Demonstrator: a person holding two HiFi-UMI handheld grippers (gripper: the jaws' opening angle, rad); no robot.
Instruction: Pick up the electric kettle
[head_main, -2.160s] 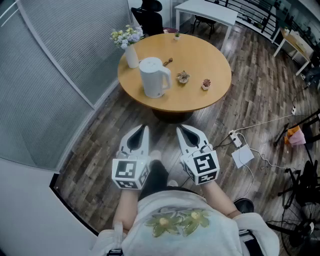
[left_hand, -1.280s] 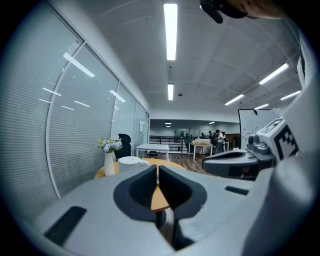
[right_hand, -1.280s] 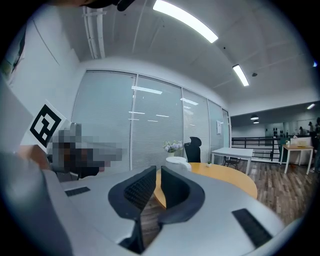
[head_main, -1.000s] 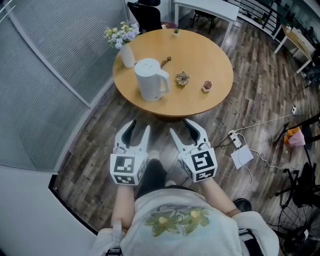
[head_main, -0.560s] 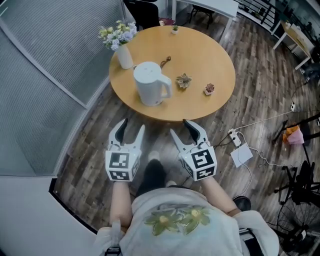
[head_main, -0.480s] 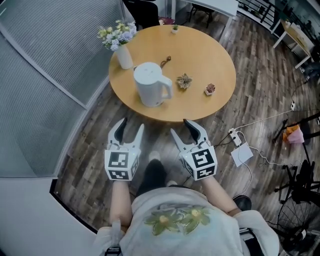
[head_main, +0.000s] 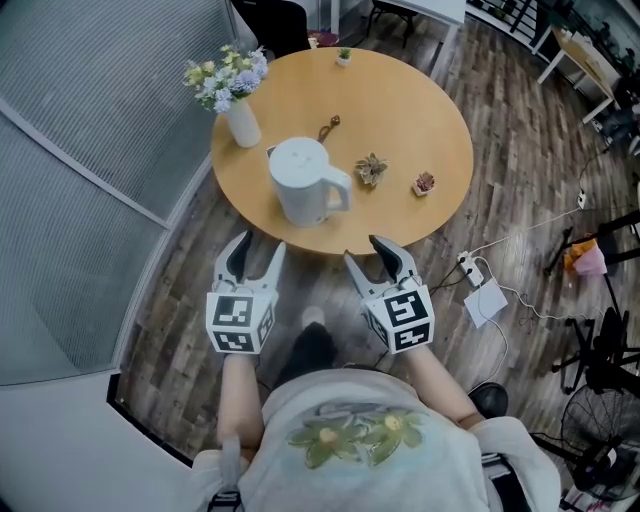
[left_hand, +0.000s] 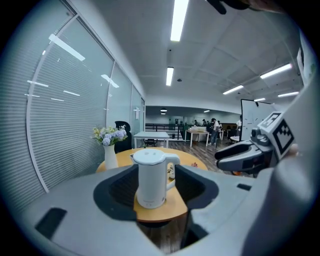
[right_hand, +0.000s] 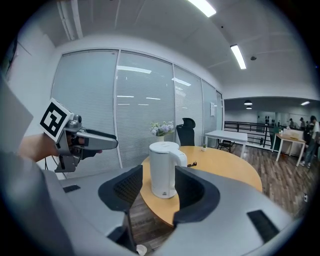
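Note:
A white electric kettle (head_main: 305, 180) stands upright near the front edge of a round wooden table (head_main: 400, 110), with its handle to the right. My left gripper (head_main: 257, 250) and my right gripper (head_main: 368, 255) hover over the floor just short of the table edge. Both are open and hold nothing. In the left gripper view the kettle (left_hand: 151, 177) shows straight ahead between the spread jaws, some way off, and the right gripper (left_hand: 247, 157) is at the right. The right gripper view also frames the kettle (right_hand: 165, 170) between its jaws, with the left gripper (right_hand: 80, 140) at the left.
A white vase of flowers (head_main: 238, 118) stands behind the kettle at the left. Small plants (head_main: 372, 168) (head_main: 425, 183) and a dark trinket (head_main: 328, 128) lie to its right. A glass wall with blinds (head_main: 90, 150) runs along the left. A power strip and cables (head_main: 470, 272) lie on the floor at the right.
Both grippers have moved forward to the table edge and the kettle is nearer. Their jaws, narrow in the earliest frame, have spread wide.

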